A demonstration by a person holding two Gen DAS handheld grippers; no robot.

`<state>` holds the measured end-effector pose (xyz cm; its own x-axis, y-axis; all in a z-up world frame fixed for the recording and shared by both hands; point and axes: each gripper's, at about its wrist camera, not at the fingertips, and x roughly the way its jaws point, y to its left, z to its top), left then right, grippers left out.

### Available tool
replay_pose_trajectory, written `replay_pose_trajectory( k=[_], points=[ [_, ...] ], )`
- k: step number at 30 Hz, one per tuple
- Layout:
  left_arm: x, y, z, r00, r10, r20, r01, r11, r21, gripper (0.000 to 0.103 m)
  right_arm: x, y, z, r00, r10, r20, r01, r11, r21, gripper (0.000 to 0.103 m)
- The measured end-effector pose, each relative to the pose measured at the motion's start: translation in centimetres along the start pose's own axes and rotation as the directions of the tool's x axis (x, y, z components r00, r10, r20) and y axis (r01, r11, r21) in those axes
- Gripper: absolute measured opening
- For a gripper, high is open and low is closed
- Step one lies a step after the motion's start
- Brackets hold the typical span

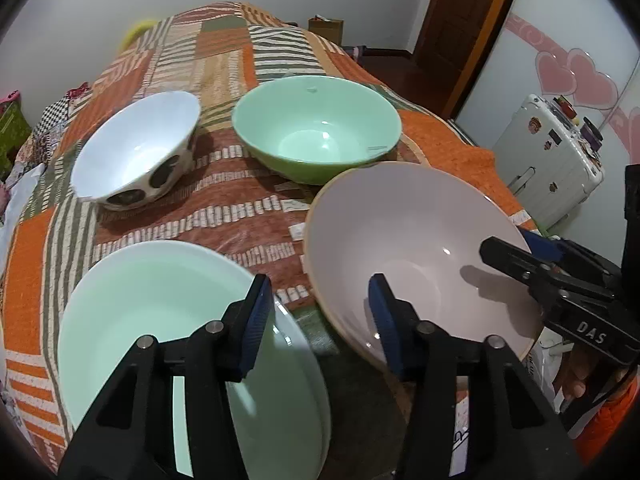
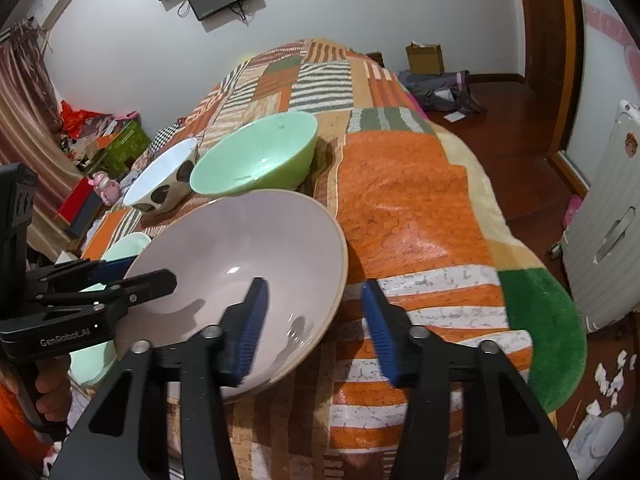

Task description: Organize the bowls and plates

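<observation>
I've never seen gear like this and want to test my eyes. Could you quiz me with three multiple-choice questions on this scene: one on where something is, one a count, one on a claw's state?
1. Where does the spotted white bowl stand?
A. Stacked inside another bowl
B. On the blanket, beside the green bowl
C. On the floor

2. How many dishes are on the blanket?
A. Two
B. Four
C. Six

3. How is the right claw?
A. Shut on the green bowl
B. Shut tight on nothing
C. Open, astride the pale pink bowl at its rim

Answers:
1 B: it sits on the blanket next to the green bowl.
2 B: spotted, green and pale pink bowls, plus the mint dish.
3 C: one finger is inside the bowl, one outside, and neither presses it.
</observation>
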<state>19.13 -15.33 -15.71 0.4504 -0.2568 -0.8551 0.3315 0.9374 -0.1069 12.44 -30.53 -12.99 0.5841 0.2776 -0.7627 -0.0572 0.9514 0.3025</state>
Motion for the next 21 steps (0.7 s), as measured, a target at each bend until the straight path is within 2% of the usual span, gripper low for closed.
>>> replay_pose_trajectory(
  k=[2, 4, 7, 21],
  points=[
    [0.1, -0.2, 0.1, 1.0, -0.001, 0.008, 0.001, 1.0, 0.013, 0.042, 0.3, -0.1, 0.0, 1.0, 0.013, -0.005, -0.013, 1.0, 0.008, 0.034],
    [0.6, -0.4, 0.2, 1.0, -0.024, -0.008, 0.024, 1.0, 0.015, 0.032, 0.4, -0.1, -0.1, 0.999, 0.029, -0.015, -0.029, 1.0, 0.012, 0.031],
    [1.0, -0.6, 0.2, 0.999, -0.038, -0.015, 0.038, 0.999, 0.023, 0.027, 0.8, 0.2, -0.3, 0.999, 0.027, -0.02, -0.027, 1.0, 0.003, 0.03],
    [-1.3, -1.0, -0.7, 0.999, -0.046, 0.021, 0.045, 0.999, 0.021, 0.027, -0.4, 0.9, 0.0, 1.0, 0.025, 0.009, -0.025, 0.999, 0.03, 0.029]
  ],
)
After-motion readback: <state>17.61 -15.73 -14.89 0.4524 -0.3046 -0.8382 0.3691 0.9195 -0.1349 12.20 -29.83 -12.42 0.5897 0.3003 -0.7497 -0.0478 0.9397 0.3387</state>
